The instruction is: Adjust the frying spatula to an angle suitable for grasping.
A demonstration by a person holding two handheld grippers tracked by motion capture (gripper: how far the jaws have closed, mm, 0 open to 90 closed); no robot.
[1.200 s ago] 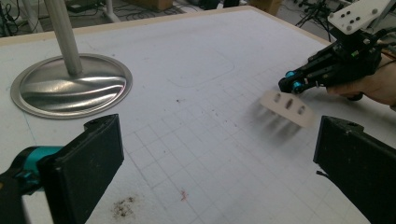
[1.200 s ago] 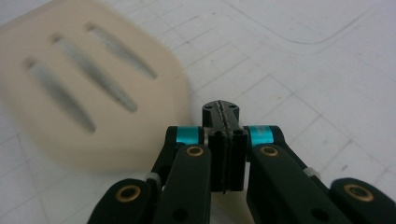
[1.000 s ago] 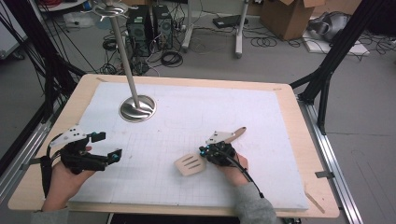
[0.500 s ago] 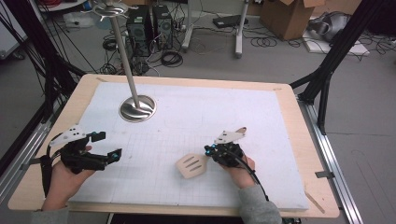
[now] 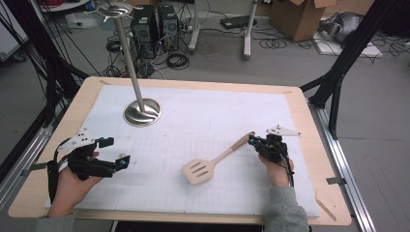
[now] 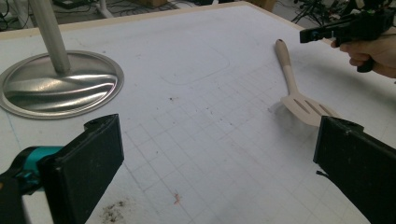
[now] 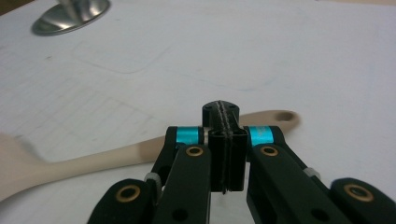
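Spatula [image 5: 215,161], wooden and slotted, is seen lying flat on the white gridded mat [image 5: 203,116], well to the right of and nearer the person than the steel stand base [image 5: 141,112], slotted blade toward the person. The right gripper [image 5: 255,140] is at the handle's far end with jaws pressed together on nothing, while the left gripper [image 5: 116,151] rests well apart with jaws wide open, so no grasp is judged made and pickup remains. Whether the closed jaws touch the handle cannot be told, since the right gripper view has them in front of it, and the blade is cut off there.
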